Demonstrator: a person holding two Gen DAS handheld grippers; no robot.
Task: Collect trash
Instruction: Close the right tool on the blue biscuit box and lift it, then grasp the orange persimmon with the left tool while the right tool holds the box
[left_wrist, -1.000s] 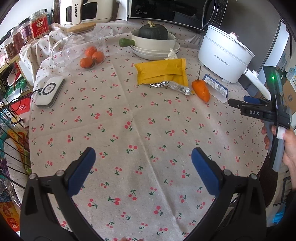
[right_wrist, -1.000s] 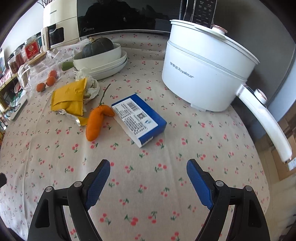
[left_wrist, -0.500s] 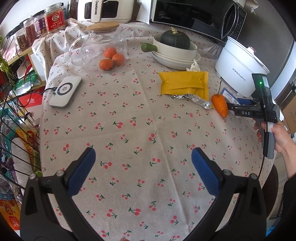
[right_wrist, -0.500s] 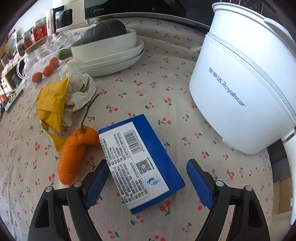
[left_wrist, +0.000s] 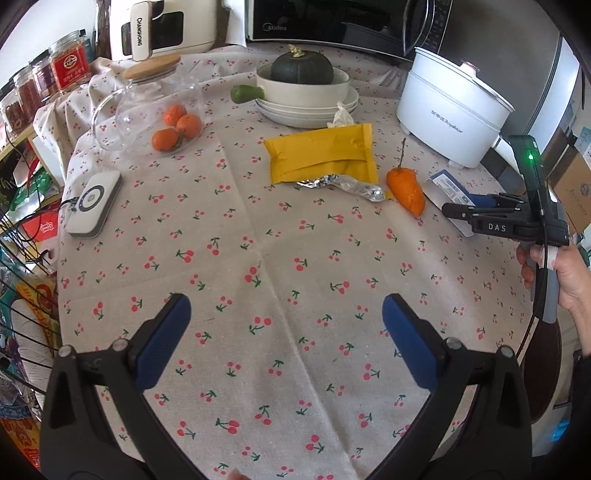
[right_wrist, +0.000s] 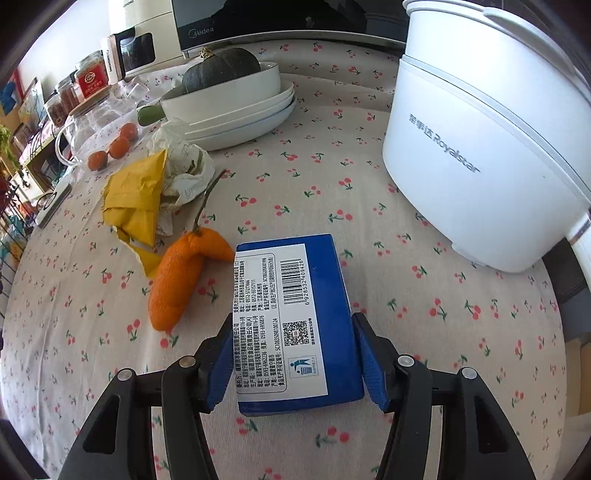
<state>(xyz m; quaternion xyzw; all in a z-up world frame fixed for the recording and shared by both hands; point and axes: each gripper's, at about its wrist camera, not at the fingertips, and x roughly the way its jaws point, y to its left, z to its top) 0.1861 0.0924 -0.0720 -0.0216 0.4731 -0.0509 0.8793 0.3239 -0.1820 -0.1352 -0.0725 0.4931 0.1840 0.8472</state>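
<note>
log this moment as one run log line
right tool: closing around blue rectangular cardboard box | left tool: open, empty, over cherry-print tablecloth

Blue box (left_wrist: 448, 186) mostly hidden behind right gripper (left_wrist: 452, 211) in left wrist view — only a white label corner and blue sliver show. Label print (right_wrist: 258, 317) too small to read. White pot (right_wrist: 491, 140) cut off by frame edge — its handle too. Crumpled paper (right_wrist: 184, 173) partly covered by yellow packet (right_wrist: 136, 195).

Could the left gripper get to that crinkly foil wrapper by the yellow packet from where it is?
Probably yes: the left gripper is open, with only bare tablecloth between it and the foil wrapper.
</note>
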